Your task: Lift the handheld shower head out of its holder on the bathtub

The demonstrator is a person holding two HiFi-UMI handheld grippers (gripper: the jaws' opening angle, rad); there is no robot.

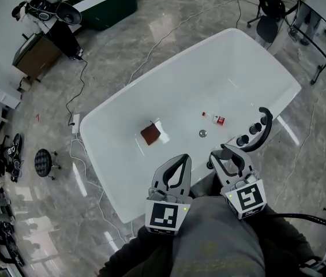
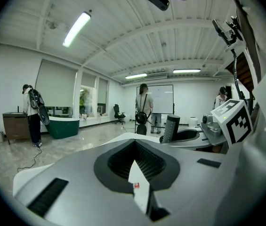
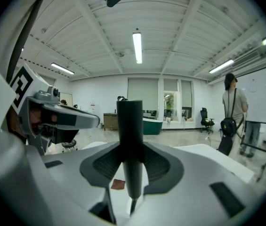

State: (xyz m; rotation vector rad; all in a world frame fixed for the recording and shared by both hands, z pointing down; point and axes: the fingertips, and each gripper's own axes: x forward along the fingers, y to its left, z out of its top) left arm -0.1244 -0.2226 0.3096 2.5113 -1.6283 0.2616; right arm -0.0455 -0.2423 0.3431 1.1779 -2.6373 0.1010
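The handheld shower head (image 3: 129,131) is a dark, round-handled piece standing upright between the jaws of my right gripper (image 3: 132,164), which is shut on its handle; a thin hose end hangs below it. In the left gripper view it shows as a grey cylinder (image 2: 172,127) beside the right gripper's marker cube. In the head view my right gripper (image 1: 225,153) hovers at the near right rim of the white bathtub (image 1: 111,172), close to the black curved faucet (image 1: 263,126) and its knobs. My left gripper (image 1: 181,159) sits beside it, fingertips together and holding nothing (image 2: 135,160).
Inside the tub lie a brown square (image 1: 150,134), a small red-and-white bottle (image 1: 217,119) and the drain (image 1: 202,133). Cables run over the marble floor. People stand further off (image 2: 144,108), near a green tub (image 2: 63,126) and office chairs.
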